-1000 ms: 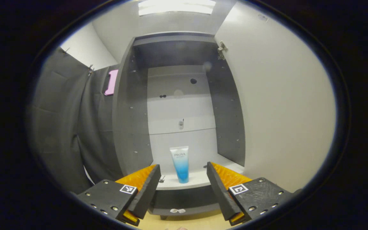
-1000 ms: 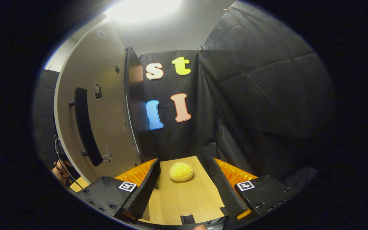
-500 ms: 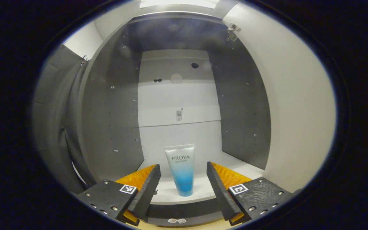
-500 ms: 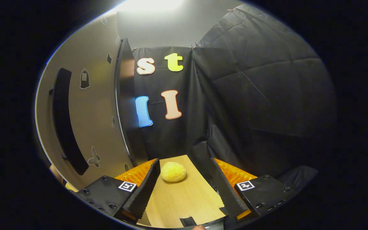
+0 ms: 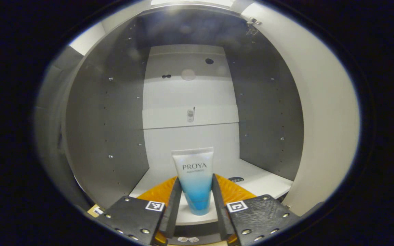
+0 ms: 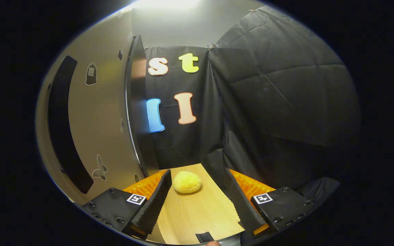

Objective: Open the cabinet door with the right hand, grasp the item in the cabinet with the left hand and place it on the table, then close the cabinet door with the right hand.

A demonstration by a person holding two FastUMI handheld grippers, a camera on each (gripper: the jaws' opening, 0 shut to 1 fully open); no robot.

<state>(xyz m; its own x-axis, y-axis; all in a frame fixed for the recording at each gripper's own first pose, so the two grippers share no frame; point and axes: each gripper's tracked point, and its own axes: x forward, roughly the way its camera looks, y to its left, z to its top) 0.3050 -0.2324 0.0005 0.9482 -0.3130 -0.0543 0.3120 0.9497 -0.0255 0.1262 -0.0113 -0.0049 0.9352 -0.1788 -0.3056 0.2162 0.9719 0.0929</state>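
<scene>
The left gripper [image 5: 195, 197] pinches a smooth, tapering white-to-blue tube [image 5: 194, 179] upright on the cabinet's matte shelf [image 5: 262, 179]; the right gripper [image 6: 197, 196] gapes over a wood-grain table [image 6: 197, 213], near a round yellow bun [image 6: 186, 182].

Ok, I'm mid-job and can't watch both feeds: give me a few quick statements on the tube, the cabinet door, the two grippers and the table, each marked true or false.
1. The tube stands upright on the cabinet's bottom shelf. True.
2. The left gripper hangs wide open, well short of the tube. False: its fingers have closed in on the tube's lower part, one on each side.
3. The cabinet door is shut. False: it stands open, its dark handle in the right gripper view.
4. The right gripper is open and holds nothing. True.
5. A yellow sponge-like ball lies on the wooden table. True.
</scene>
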